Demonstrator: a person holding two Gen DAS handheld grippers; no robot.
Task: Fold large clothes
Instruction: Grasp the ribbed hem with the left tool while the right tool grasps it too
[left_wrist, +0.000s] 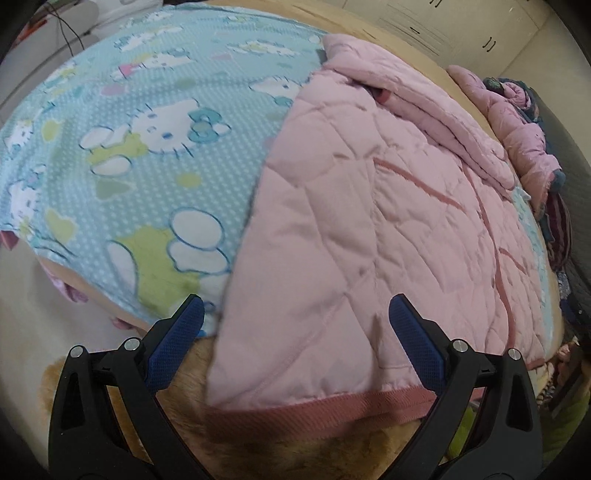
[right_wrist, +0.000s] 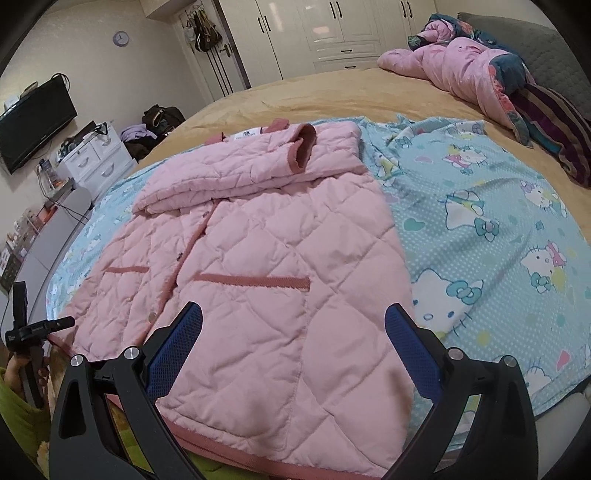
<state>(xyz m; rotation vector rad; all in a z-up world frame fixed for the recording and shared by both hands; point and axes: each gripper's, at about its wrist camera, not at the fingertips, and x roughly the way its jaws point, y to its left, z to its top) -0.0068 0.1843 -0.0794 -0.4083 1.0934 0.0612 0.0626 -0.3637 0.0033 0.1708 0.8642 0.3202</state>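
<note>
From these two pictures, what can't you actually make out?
- Pink quilted jacket: its hem corners, hidden behind both open grippers in each view.
- White neck label: too small to read, right wrist view.
- Wall clock: hands too small, right wrist view.
- Pink bundle by the pillows: cut by the fisheye edge, left wrist view.

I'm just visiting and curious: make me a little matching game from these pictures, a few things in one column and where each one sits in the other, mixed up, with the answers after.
Things:
1. pink quilted jacket
2. cartoon-cat blanket
3. television
4. wall clock
5. right gripper

Places or states:
A. hung on the left wall
B. spread flat on the blanket, sleeve folded across its top
C. open over the jacket's hem
D. high on the far wall beside the wardrobe
E. laid over the tan bed cover

Pairs: 1-B, 2-E, 3-A, 4-D, 5-C
</note>
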